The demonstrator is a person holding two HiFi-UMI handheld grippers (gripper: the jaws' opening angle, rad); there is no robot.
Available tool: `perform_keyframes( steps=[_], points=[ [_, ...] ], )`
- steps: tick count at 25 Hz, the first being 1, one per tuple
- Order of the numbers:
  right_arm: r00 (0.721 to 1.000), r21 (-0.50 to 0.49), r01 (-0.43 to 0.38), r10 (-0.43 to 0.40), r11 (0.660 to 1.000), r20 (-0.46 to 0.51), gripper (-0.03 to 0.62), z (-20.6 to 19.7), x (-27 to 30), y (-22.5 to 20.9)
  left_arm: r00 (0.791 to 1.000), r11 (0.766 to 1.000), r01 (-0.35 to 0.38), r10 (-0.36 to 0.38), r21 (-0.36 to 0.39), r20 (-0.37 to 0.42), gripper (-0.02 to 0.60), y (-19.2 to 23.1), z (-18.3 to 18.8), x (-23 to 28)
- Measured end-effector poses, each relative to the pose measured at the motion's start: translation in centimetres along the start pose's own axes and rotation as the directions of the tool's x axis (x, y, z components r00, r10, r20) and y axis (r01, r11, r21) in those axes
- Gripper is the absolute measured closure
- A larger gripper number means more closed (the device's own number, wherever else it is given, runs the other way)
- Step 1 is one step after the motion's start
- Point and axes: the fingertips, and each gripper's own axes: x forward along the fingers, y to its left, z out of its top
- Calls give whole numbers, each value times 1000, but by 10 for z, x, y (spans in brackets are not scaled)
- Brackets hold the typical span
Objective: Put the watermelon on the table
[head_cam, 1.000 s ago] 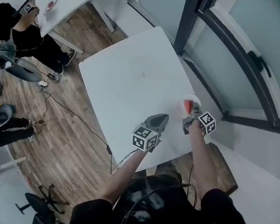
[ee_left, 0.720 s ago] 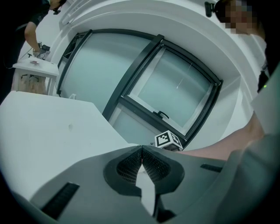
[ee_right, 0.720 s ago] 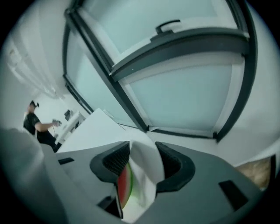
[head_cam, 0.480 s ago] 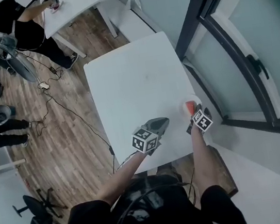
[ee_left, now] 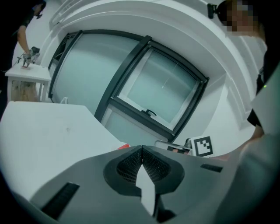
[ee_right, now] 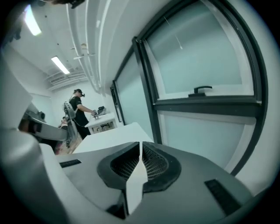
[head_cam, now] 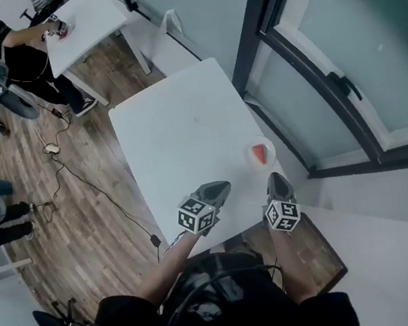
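Note:
A red watermelon wedge (head_cam: 263,152) lies on a small white round plate (head_cam: 251,156) near the right edge of the white table (head_cam: 177,132). A sliver of its red (ee_left: 124,147) shows past my left jaws. My right gripper (head_cam: 275,180) hangs just short of the wedge, near the table's front right corner, apart from it; its jaws are closing, tips together in the right gripper view (ee_right: 140,144) with nothing between them. My left gripper (head_cam: 221,188) hovers over the table's front edge, shut and empty (ee_left: 142,149).
A dark-framed window (head_cam: 311,66) runs along the table's right side. Wooden floor with cables (head_cam: 62,179) lies to the left. A person works at a second white table (head_cam: 79,14) at the back left. A brown surface (head_cam: 315,248) sits below the front right corner.
My right gripper has drawn back from the watermelon toward me and risen, rolling as it went; the wedge stays on its plate. The left gripper has lifted a little.

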Motion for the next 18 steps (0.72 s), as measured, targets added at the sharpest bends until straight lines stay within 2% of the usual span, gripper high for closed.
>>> perform_keyframes(
  steps=[3,5,7,11,18],
  points=[
    [994,-21,-107,107,994,6,566,14,-40,38,1000,996,-2,0,88,21,577,-25,7,-15],
    [990,-13,-142,142,990,13,582,22,-59,54,999,991,-20,14,131,44,577,-38,12,-22],
    [989,-28,-146,147,989,31,582,29,-76,67,997,987,-60,51,149,64,577,-45,15,-30],
    [986,-108,-154,160,982,45,582,31,-94,83,988,984,-135,125,113,93,577,-48,19,-39],
    [988,-74,-128,134,989,74,582,40,-100,76,992,969,-111,97,222,76,577,-68,12,-37]
  ],
)
